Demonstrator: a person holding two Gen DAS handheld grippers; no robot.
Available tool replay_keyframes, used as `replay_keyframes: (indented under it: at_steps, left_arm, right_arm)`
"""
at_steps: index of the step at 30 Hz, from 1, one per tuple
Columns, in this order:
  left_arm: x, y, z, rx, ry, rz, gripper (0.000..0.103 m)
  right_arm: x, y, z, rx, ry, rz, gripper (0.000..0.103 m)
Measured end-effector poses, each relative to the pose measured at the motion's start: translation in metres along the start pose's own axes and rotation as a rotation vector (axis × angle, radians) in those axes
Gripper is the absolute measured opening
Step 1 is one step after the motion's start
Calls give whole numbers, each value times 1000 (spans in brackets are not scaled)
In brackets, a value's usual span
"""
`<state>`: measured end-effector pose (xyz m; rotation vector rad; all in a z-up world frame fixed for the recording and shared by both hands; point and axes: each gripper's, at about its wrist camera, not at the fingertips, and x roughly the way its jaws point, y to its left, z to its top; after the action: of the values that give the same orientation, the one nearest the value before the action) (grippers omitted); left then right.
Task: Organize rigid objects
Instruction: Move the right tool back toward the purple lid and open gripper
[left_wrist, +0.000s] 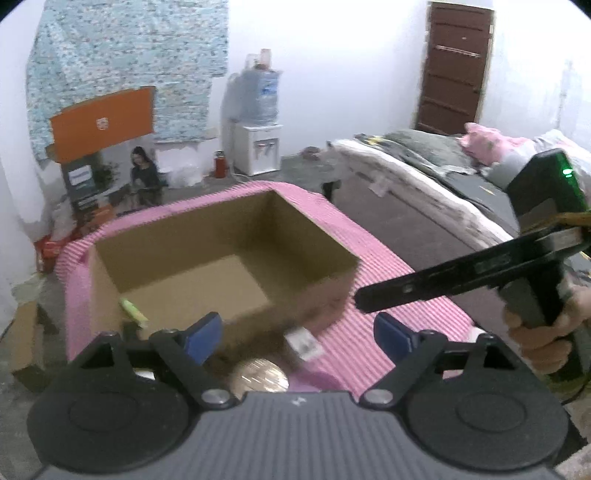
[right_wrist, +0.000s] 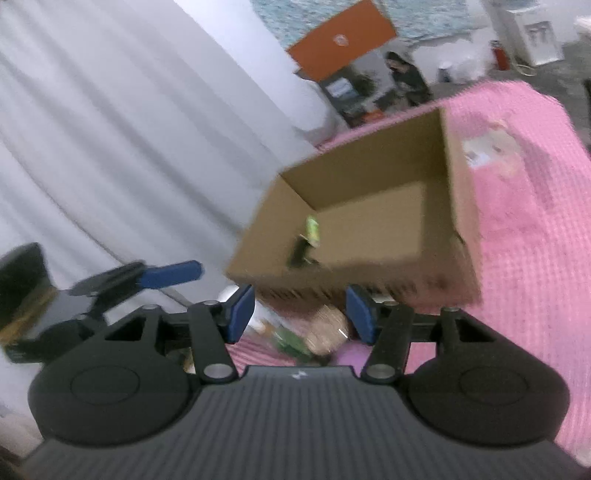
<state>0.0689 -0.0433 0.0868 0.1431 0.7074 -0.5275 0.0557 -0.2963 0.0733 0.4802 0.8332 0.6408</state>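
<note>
Marker (right_wrist: 312, 227) in box (right_wrist: 458, 192) on table (right_wrist: 535, 258)

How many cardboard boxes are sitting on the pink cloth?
1. The open cardboard box sits on the pink cloth, ahead of both grippers, with a green item inside. Others may be hidden outside the views.

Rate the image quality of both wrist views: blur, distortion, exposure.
Left wrist view: cardboard box fairly sharp, small items near the left hand-held gripper smeared, white wall blown out, fisheye bends the pink cloth. Right wrist view: strong motion blur throughout, box edges streaked, items between the right hand-held gripper fingers unreadable, horizon tilted.
</note>
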Motion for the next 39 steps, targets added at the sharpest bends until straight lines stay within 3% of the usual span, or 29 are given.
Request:
replay_keyframes:
  at_steps: [8,13,18,23,31,39]
  left_arm:
    - [48,-49,-59,103,78,9,88]
    - [76,-65,-81,182,121,33,72]
    - [98,-64,-83,183,151,26,58]
    - [111,-65,-87,177,191,-5,50]
    - [126,-74,-89,170,219,-70,49]
    - [134,-94,-83,216,183,-119,49]
  right_arm:
    - [26,-27,-63,-2,52,-137,55]
    - [51,-31,-76,-45,96,-184,45]
    - [74,-28,-72,-99,144,-210,29]
    - [95,-29,-68,-146,202,-237,20]
    - [100,-38,-74,-185,228,-287,19]
    - [75,-57,-75,-149,198,-349,19]
